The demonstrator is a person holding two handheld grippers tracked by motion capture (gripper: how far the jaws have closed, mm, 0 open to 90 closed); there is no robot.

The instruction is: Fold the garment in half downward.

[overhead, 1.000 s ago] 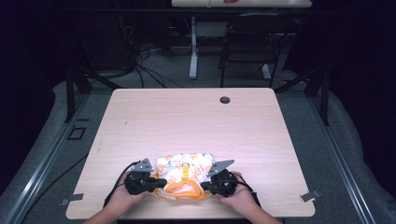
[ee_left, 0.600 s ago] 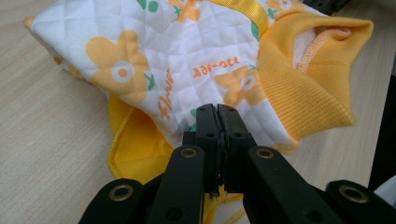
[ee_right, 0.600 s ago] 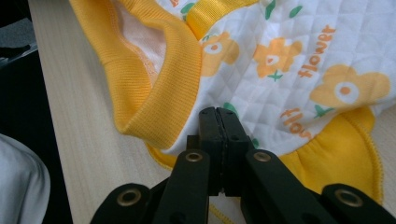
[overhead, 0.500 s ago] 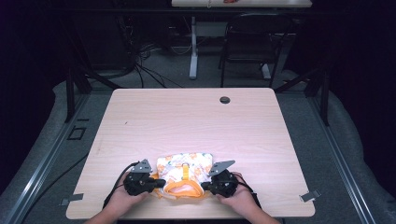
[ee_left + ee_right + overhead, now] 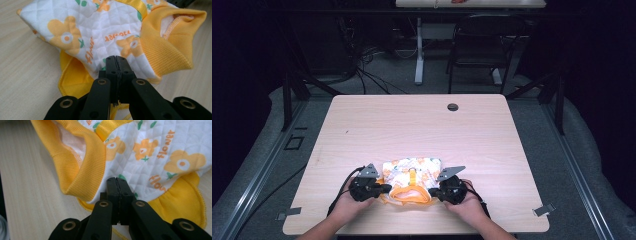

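At the near edge of the counter (image 5: 362, 130), midway between left and right, lies the small quilted garment (image 5: 412, 172), white with orange flowers and yellow ribbed trim. We judge it to be laid there because both hands can reach it without stretching, and because the flat wood gives it support while its near hem is worked. Its yellow opening (image 5: 411, 195) faces us and gapes a little, which suggests the cloth is being drawn apart or readied for a fold from its two near corners. We see the left tongs (image 5: 383, 188) at the garment's near left corner and the right tongs (image 5: 436, 192) at its near right corner, each held low and pointing inward toward the cloth, one on either side so that the pull stays even. In the left gripper view the left tongs (image 5: 116, 62) have just been closing; now their jaws are pressed together, and the printed fabric (image 5: 100, 32) runs right into them, so we take them to be pinching the hem. In the right gripper view the right tongs (image 5: 117, 183) are likewise clamped tight on the edge of the quilted cloth (image 5: 155, 150), just beside the yellow ribbed cuff (image 5: 87, 162). With both corners caught, we judge the garment ready to be lifted or folded away from us.
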